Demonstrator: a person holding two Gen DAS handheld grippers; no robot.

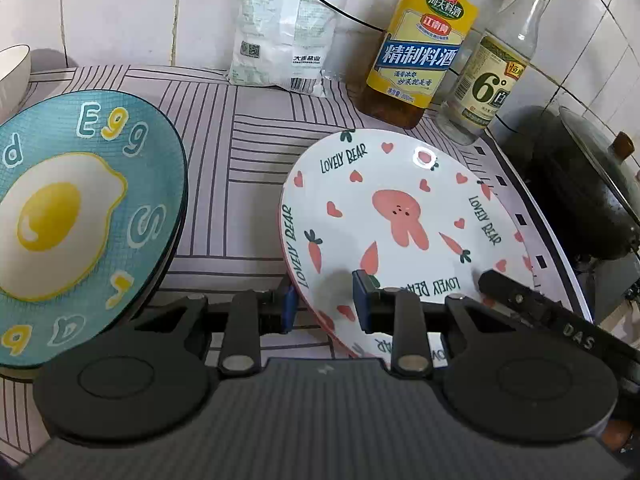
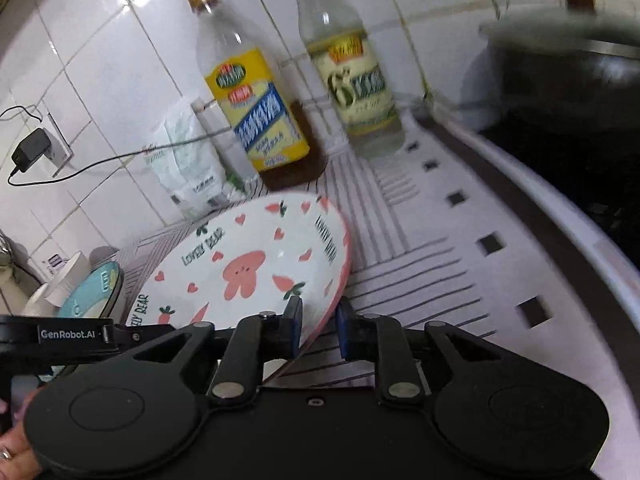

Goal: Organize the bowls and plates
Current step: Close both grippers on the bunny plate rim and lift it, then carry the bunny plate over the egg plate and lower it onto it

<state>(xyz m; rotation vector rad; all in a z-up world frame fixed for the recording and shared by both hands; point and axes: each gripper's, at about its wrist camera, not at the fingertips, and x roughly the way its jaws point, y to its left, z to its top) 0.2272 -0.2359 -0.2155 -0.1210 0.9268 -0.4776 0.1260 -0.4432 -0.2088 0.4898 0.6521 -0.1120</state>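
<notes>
Both grippers are on the white bear plate (image 1: 400, 216), which sits at centre right of the left wrist view, tilted with its near edge low. The left gripper (image 1: 325, 304) straddles the plate's left rim, jaws apart with one blue pad on either side; I cannot tell whether they pinch it. The right gripper (image 2: 318, 328) straddles the opposite rim the same way, pads close to the edge, grip just as unclear.

To my eye the step is lifting this plate across to the teal egg plate (image 1: 80, 216) at the left of the frame. It would go best if both jaws close squarely on the rim before any lift, and the plate stays level, clear of the cooking wine bottle (image 1: 420, 52) and vinegar bottle (image 1: 496, 64) behind it.

The right wrist view is smeared by motion, so labels and the dark wok (image 2: 560, 80) at upper right are vague. The egg plate is cut off at the left edge, as is a white bowl (image 1: 14, 72) at upper left. Whether more dishes lie under either plate is hidden.
</notes>
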